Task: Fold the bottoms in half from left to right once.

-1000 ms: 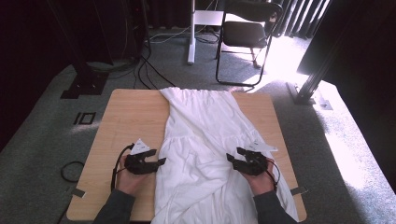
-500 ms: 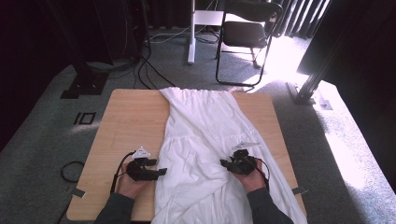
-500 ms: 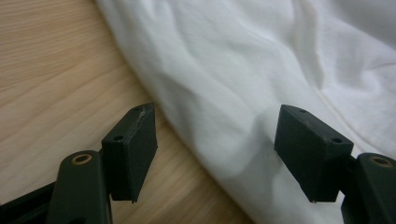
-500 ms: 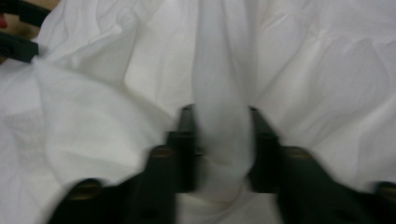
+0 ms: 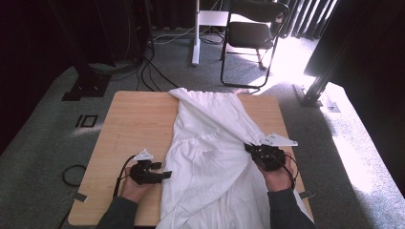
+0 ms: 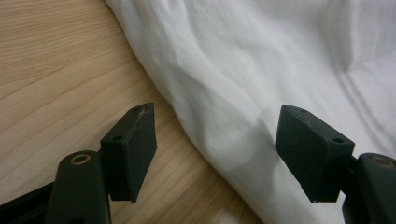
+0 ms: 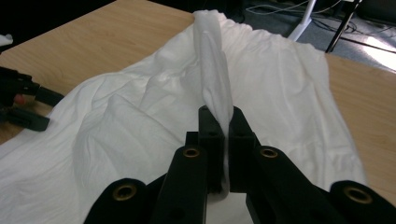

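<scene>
On the wooden table (image 5: 129,129) we find a white garment (image 5: 210,157), probably a dress or skirt, spread lengthwise from the far edge to the near edge, where its hem hangs over. It covers the middle and right of the tabletop; the left portion of the wood is bare. Beyond the table stand a black folding chair (image 5: 250,36) and loose floor cables (image 5: 155,71).

We judge the step in hand to be the start of a fold: one side edge is secured, the other is being addressed.

Right gripper (image 5: 260,153): the jaws have just been closing and now stand pressed together on the garment's right edge. In the right gripper view, a ridge of white cloth (image 7: 215,79) rises out from between the jaws of this gripper (image 7: 223,135), running away toward the far end of the garment. The fabric is pinched and lifted clear of the surface.

Left gripper (image 5: 152,172): it rests low at the near left, at the garment's left edge. The jaws have been opening and now stand well apart. In the left gripper view, this gripper (image 6: 215,149) straddles the cloth border: the left pad (image 6: 133,149) is over bare wood, the right pad (image 6: 310,149) over fabric. Nothing is gripped.

Next move, in our judgement:
1. Close the left jaws on the left edge, taking up the cloth.
2. Confirm that both holds are firm.
3. Raise both edges together so the garment folds evenly rather than dragging or bunching.
</scene>
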Available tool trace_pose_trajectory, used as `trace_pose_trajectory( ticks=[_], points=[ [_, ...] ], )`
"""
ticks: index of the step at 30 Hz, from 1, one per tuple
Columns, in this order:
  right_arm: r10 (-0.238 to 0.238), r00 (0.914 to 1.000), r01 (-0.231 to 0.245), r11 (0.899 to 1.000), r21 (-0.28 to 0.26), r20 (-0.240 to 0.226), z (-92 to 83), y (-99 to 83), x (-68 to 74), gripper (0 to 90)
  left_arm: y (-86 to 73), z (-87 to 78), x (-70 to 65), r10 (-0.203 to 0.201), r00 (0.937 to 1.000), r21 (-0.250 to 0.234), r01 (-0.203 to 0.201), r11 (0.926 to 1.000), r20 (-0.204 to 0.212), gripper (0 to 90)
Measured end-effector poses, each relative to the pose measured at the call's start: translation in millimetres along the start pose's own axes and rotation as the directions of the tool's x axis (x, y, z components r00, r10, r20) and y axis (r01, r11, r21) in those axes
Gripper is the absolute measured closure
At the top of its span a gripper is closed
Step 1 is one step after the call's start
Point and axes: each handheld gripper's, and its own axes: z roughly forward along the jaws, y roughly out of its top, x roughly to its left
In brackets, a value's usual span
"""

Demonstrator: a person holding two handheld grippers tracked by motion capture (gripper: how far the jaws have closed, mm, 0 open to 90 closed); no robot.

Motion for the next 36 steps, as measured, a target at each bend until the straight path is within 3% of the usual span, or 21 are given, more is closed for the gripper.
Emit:
trace_pose_trajectory(
  ticks=[1, 2, 7, 10, 11, 12, 13, 14, 15, 17, 18, 20, 21, 23, 24, 28, 29, 32, 36],
  points=[
    [0.000, 1.0000, 0.000, 1.000, 0.000, 0.000, 0.0, 0.0, 0.0, 87.7, 0.0, 0.0, 0.0, 0.000, 1.0000, 0.000, 0.000, 1.0000, 0.000, 30.0],
    [0.010, 1.0000, -0.010, 1.000, -0.003, 0.001, -1.5, 0.9, -3.9, 87.7, 0.2, 5.3, -5.0, 0.008, 0.9990, -0.002, -0.008, 1.0000, 0.044, 30.0],
    [0.017, 0.9999, -0.017, 1.000, -0.010, -0.001, -1.6, -1.8, -7.0, 87.6, 5.7, 19.4, -21.8, 0.062, 0.9953, 0.023, -0.064, 0.9977, 0.075, 30.1],
    [0.017, 0.9998, -0.017, 1.000, -0.022, 0.005, -3.9, 0.1, -7.4, 87.7, 11.8, 34.6, -28.8, 0.013, 0.9872, 0.023, -0.017, 0.9996, 0.159, 36.1],
    [0.017, 0.9998, -0.017, 1.000, -0.022, 0.005, -3.9, 0.1, -7.4, 87.7, 11.8, 34.6, -28.8, 0.013, 0.9872, 0.023, -0.017, 0.9996, 0.159, 43.1],
    [0.013, 0.9998, -0.012, 0.999, -0.035, 0.013, -7.9, 4.0, -8.9, 87.7, 13.6, 40.0, -25.6, -0.024, 0.9803, 0.044, 0.016, 0.9989, 0.196, 56.9],
    [0.013, 0.9998, -0.013, 0.999, -0.038, 0.016, -9.6, 5.4, -9.5, 87.7, 15.3, 40.1, -26.1, -0.002, 0.9862, 0.057, -0.008, 0.9983, 0.166, 67.5],
    [0.012, 0.9997, -0.011, 0.999, -0.042, 0.020, -11.8, 7.0, -10.6, 87.7, 16.4, 38.4, -26.8, 0.048, 0.9891, 0.064, -0.057, 0.9963, 0.139, 77.9],
    [0.011, 0.9997, -0.010, 0.999, -0.044, 0.022, -13.9, 8.2, -11.7, 87.7, 17.0, 33.6, -27.7, 0.074, 0.9889, 0.052, -0.081, 0.9954, 0.129, 85.2],
    [0.010, 0.9996, -0.009, 0.999, -0.043, 0.025, -15.6, 8.7, -12.9, 87.7, 18.4, 26.6, -28.3, 0.085, 0.9895, 0.034, -0.090, 0.9954, 0.116, 88.2],
    [0.011, 0.9997, -0.010, 0.999, -0.042, 0.024, -17.5, 8.3, -14.5, 87.7, 23.1, 6.4, -29.1, 0.113, 0.9907, -0.010, -0.112, 0.9936, 0.077, 88.5],
    [0.014, 0.9998, -0.013, 0.999, -0.036, 0.012, -17.4, 6.5, -14.7, 87.7, 29.3, -17.3, -29.8, 0.148, 0.9890, -0.049, -0.147, 0.9879, 0.013, 88.9],
    [0.014, 0.9998, -0.013, 0.999, -0.036, 0.012, -17.4, 6.5, -14.7, 87.7, 29.3, -17.3, -29.8, 0.148, 0.9890, -0.049, -0.147, 0.9879, 0.013, 88.9],
    [0.009, 1.0000, -0.009, 1.000, -0.030, -0.002, -15.1, 4.1, -11.1, 87.7, 35.2, -40.8, -29.1, 0.174, 0.9836, -0.075, -0.177, 0.9814, -0.050, 88.9],
    [0.007, 0.9994, -0.008, 1.000, -0.028, -0.033, -11.4, 2.6, -5.5, 87.7, 39.4, -62.6, -29.0, 0.190, 0.9757, -0.099, -0.201, 0.9746, -0.109, 88.9],
    [-0.011, 0.9961, 0.009, 1.000, -0.022, -0.088, -0.4, 2.1, 11.5, 87.7, 41.8, -96.8, -25.7, 0.207, 0.9561, -0.110, -0.233, 0.9661, -0.207, 88.9],
    [-0.011, 0.9961, 0.009, 1.000, -0.022, -0.088, -0.4, 2.1, 11.5, 87.7, 41.8, -96.8, -25.7, 0.207, 0.9561, -0.110, -0.233, 0.9661, -0.207, 88.9],
    [-0.033, 0.9891, 0.031, 0.999, -0.016, -0.144, 12.9, 1.2, 29.7, 87.7, 37.0, -126.3, -15.8, 0.177, 0.9556, -0.155, -0.217, 0.9638, -0.235, 88.9],
    [-0.041, 0.9820, 0.039, 0.999, -0.018, -0.184, 20.4, 2.0, 40.7, 87.7, 35.4, -146.2, -12.6, 0.168, 0.9497, -0.176, -0.219, 0.9599, -0.264, 88.9]
  ],
)
